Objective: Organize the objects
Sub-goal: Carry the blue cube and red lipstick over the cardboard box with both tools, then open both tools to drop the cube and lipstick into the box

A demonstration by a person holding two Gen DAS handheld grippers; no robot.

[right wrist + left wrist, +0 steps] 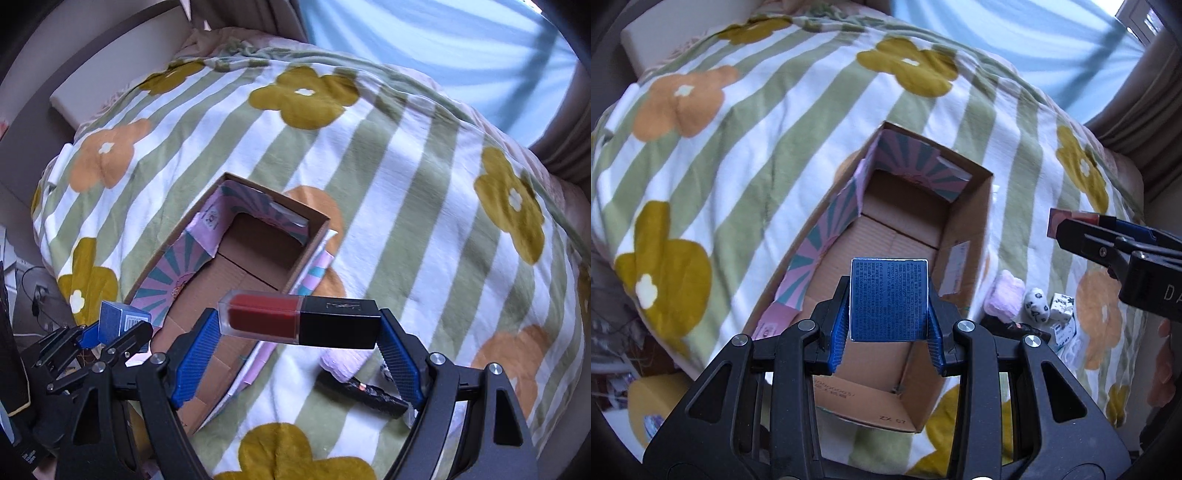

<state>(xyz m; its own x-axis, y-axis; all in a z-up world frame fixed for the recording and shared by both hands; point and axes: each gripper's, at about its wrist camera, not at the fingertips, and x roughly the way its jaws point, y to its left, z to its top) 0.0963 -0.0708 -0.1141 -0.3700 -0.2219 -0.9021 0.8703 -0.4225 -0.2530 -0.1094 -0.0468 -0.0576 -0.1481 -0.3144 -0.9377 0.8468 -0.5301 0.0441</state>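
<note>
**Both grippers loaded above the open carton**

My left gripper (889,328) has its jaws clamped on a small blue box (889,299), printed face toward the camera. Just beyond and below those jaws lies the cardboard carton (964,236), flaps open, resting on the striped flower blanket (757,147) of the bed. Its inner walls show a pink and teal sunburst print.

My right gripper (300,325) has its jaws closed on a lipstick tube (299,323), held crosswise, red section to the left, black cap to the right. The carton (314,236) sits ahead and to the left of these jaws.

To the right of the left jaws, beside the carton, I see a pink fluffy item (1004,297), two small white patterned pieces (1038,302) and a dark stick-shaped object (364,397) on the blanket.
</note>
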